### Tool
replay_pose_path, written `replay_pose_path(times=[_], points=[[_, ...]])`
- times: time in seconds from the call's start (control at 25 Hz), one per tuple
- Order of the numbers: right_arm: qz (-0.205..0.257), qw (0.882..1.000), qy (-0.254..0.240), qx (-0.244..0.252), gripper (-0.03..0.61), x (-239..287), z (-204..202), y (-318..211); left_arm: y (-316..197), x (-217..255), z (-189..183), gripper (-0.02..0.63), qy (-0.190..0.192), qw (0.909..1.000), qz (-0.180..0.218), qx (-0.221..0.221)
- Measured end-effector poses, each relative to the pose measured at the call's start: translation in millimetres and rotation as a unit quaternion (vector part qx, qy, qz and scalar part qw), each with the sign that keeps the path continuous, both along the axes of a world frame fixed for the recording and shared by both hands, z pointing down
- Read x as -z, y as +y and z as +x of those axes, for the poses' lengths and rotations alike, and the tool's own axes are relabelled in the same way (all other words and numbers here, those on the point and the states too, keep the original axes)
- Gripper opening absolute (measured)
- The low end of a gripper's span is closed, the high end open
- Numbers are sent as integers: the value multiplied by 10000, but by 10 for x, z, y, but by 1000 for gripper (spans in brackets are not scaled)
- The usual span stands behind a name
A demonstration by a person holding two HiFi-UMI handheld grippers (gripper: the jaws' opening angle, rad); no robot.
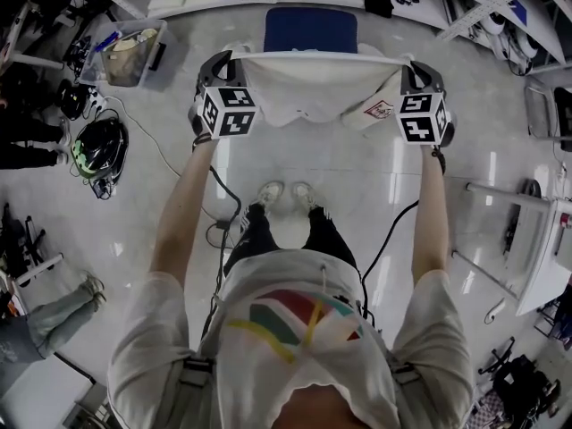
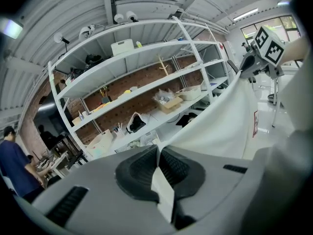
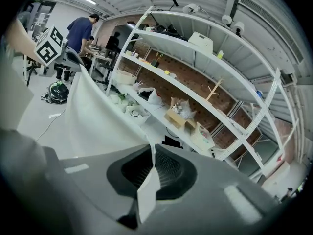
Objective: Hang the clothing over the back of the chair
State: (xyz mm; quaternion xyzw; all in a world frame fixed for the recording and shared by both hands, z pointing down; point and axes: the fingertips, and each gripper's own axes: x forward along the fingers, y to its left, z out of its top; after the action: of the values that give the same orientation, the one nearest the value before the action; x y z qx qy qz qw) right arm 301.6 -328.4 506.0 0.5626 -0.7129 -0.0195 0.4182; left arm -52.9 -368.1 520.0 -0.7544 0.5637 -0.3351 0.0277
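We hold the white shirt (image 1: 308, 88) up flat, stretched wide just on our side of the blue chair (image 1: 310, 29). The L gripper (image 1: 220, 63) has one top corner, off to the left of the chair. The R gripper (image 1: 413, 66) has the other top corner, off to the right of the chair. In both gripper views the jaws are squeezed together w/ a thin fold of white cloth stuck between them. So each one is clamped on the shirt.

Step now, we think: carry the shirt over the chair back & lay it down. How to do it well:
- Hold both grippers at the same height, so the top edge is straight.
- Pull the cloth tight, no sag in the middle.
- Go up higher than the chair top first, then forward, so the hem doesn't catch.
- Put the middle of the shirt over the middle of the chair.
- Let approx. half hang on each side of the back, or it may slide off.
- Don't let go till the cloth rests on the chair.

Hard to see: the shirt covers the near edge of the chair. We can't tell if it touches the chair yet, or which blue part is back vs. seat. No chair legs show. The gripper views show no chair at all, only shelves (image 2: 146, 82). The small red tag (image 1: 379, 110) on the shirt is too tiny to read.
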Motion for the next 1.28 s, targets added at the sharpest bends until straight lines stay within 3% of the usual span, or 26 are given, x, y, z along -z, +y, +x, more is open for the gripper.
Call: replay_pose_path(times=[0.68,1.28], points=[[-757,9971,48,77,8,-805,-66,180,270,-891,-67,17,-154,9963,-846,-94],[-1034,9946,107,62,8,-1102,-98,343,416,-1098,-74,17,11,9952,-972,107]])
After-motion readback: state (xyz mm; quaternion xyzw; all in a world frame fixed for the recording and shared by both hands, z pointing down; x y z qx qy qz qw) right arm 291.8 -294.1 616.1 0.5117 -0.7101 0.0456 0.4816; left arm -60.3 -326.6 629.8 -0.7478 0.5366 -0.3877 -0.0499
